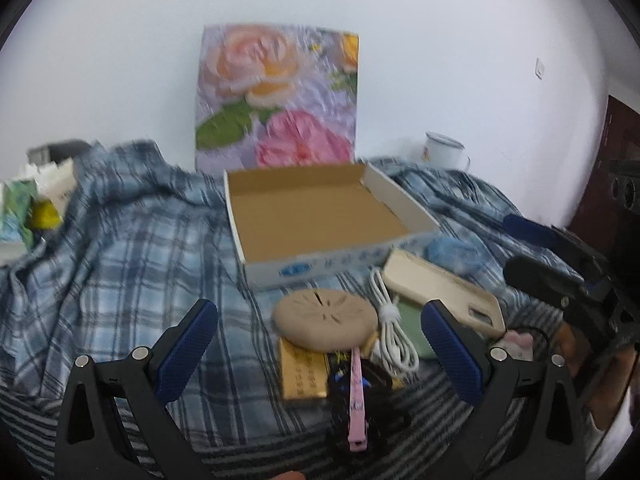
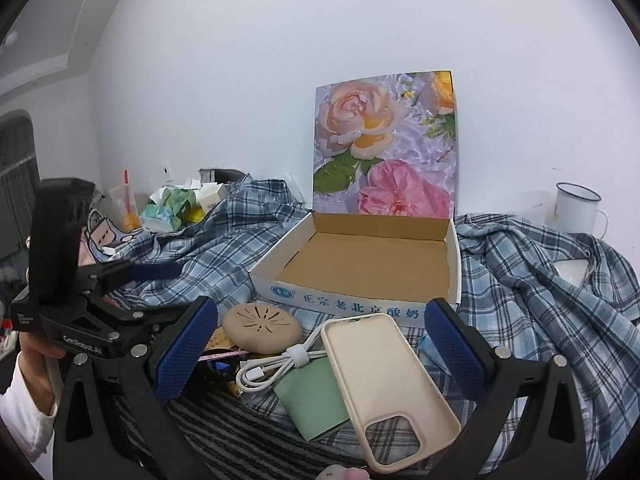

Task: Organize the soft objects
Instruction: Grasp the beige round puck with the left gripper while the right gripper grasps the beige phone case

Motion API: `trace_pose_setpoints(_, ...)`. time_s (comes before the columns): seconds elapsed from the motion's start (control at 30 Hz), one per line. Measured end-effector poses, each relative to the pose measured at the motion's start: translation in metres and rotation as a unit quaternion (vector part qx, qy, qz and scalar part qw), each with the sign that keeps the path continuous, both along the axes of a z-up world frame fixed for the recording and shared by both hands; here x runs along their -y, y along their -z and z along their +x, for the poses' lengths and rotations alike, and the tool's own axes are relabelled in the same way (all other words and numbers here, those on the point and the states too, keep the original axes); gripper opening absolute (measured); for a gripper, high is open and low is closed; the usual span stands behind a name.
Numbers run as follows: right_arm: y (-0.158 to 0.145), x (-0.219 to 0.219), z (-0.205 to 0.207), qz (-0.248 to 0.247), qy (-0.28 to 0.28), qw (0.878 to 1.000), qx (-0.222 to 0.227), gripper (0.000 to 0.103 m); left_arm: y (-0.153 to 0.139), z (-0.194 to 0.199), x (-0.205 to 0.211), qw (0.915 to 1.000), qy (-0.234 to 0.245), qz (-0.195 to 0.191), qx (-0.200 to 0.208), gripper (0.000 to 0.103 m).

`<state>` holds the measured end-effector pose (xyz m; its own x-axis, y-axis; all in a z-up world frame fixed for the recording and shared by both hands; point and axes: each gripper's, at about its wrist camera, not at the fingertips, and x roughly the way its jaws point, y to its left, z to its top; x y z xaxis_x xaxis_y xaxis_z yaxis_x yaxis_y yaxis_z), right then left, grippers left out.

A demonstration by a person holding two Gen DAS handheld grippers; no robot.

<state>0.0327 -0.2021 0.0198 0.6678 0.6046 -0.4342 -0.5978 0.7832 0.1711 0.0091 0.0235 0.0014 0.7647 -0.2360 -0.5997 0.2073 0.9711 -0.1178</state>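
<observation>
**A:** What is on the far left?

**B:** In the right wrist view, a clutter of small packets and a drink cup (image 2: 127, 204) stands by the wall. The left gripper (image 2: 132, 276) is there too, seen side-on and held by a hand in a white sleeve (image 2: 28, 396). From this side I cannot tell its state, but its own camera shows its blue-padded fingers (image 1: 188, 352) spread wide with nothing between them.

**A:** And moving inward?

**B:** A blue plaid shirt (image 2: 224, 240) is spread over the surface. On it lies a round tan pad with slits (image 2: 262, 326), and just right of that a bundled white cable (image 2: 276, 368) and a pale green cloth (image 2: 316, 400). A pink strip (image 1: 356, 396) lies across a dark object below the pad.

**A:** The centre?

**B:** A beige phone case (image 2: 390, 384) lies inside-up, overlapping the green cloth. The right gripper (image 2: 320, 348) hovers above it, fingers wide apart, gripping nothing. Behind it sits an open cardboard box (image 2: 360, 300), empty, with its floral lid (image 2: 384, 148) upright against the wall.

**A:** And the right?

**B:** More plaid fabric, then a white enamel mug (image 2: 576, 208) near the wall.
</observation>
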Motion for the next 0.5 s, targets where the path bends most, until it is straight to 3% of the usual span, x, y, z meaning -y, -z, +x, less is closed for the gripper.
trace_pose_setpoints(0.33,0.002,-0.005,0.001,-0.011,-0.005,1.000,-0.008,0.103,0.023,0.050,0.016,0.9946,0.018,0.027,-0.098,0.103)
trace_pose_setpoints(0.5,0.003,-0.004,0.003,-0.009,-0.006,1.000,-0.016,0.103,0.046,0.073,0.017,0.9874,0.042,0.000,-0.153,0.102)
